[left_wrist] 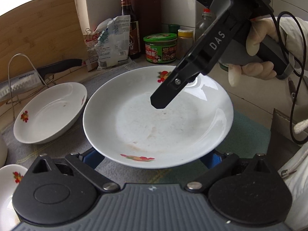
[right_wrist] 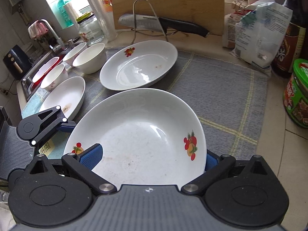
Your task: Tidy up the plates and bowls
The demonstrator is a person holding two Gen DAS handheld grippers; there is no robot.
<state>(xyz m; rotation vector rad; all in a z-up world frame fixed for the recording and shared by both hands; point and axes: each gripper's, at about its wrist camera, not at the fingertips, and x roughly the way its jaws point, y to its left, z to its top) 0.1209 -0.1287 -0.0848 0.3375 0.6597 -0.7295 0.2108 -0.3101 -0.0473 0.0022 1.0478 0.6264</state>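
A large white plate with fruit decals (left_wrist: 157, 119) (right_wrist: 138, 134) lies over the grey cloth between both grippers. My left gripper (left_wrist: 151, 159) is open, and both blue pads (left_wrist: 90, 157) disappear under the plate's near rim. My right gripper (right_wrist: 150, 159) is open too and straddles the opposite rim. Its left pad (right_wrist: 90, 156) lies over the plate's inner face, while the right pad sits behind the edge. In the left wrist view one right finger (left_wrist: 163, 96) hovers over the plate and the other is hidden. I cannot tell whether any pad touches the plate.
A second deep plate (right_wrist: 138, 65) (left_wrist: 50, 113) lies beyond on the cloth (right_wrist: 221, 88). A third plate (right_wrist: 63, 96) and several bowls (right_wrist: 90, 57) stand near the sink (right_wrist: 38, 71). A knife on a wire rack (right_wrist: 163, 25), a cutting board, bags, bottles and a green jar (left_wrist: 160, 47) line the back.
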